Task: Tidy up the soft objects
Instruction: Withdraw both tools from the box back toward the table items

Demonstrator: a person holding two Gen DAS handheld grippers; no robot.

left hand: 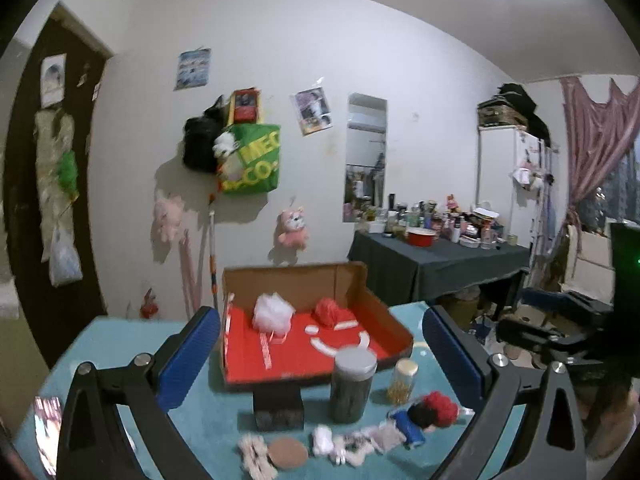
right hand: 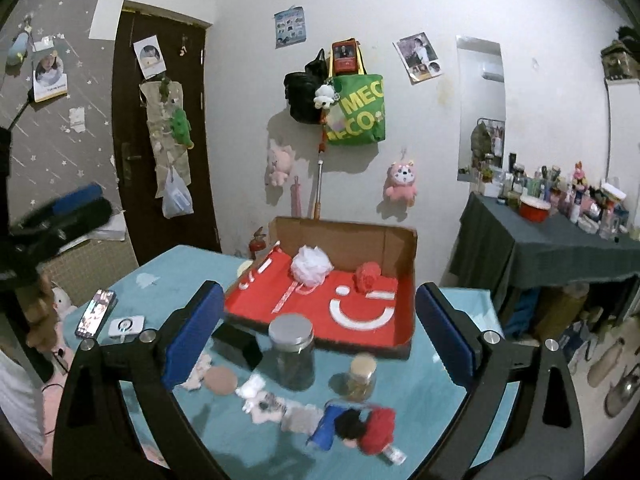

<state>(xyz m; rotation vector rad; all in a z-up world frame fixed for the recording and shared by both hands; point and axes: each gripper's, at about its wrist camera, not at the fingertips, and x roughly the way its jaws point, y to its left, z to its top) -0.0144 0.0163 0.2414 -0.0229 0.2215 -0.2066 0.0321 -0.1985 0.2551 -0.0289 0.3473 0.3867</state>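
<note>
A cardboard box [left hand: 296, 284] [right hand: 344, 236] with a red floor stands on the teal table. In it lie a white mesh puff [left hand: 274, 314] [right hand: 311, 266] and a red soft ball [left hand: 330, 312] [right hand: 368, 276]. Along the near edge runs a row of small soft things: a white fluffy piece [left hand: 256, 456], a brown round pad [left hand: 288, 453] [right hand: 219, 380], a blue roll [left hand: 412, 430] [right hand: 326, 424] and a black and red pompom [left hand: 436, 410] [right hand: 378, 428]. My left gripper [left hand: 320, 356] and right gripper [right hand: 318, 334] hang over this row, both open and holding nothing.
A grey-lidded jar [left hand: 354, 384] [right hand: 291, 354], a small gold-lidded jar [left hand: 402, 380] [right hand: 362, 376] and a black block [left hand: 278, 408] [right hand: 236, 346] stand before the box. A phone [right hand: 96, 312] lies at the table's left. A cluttered dark table [right hand: 540, 248] stands at the right.
</note>
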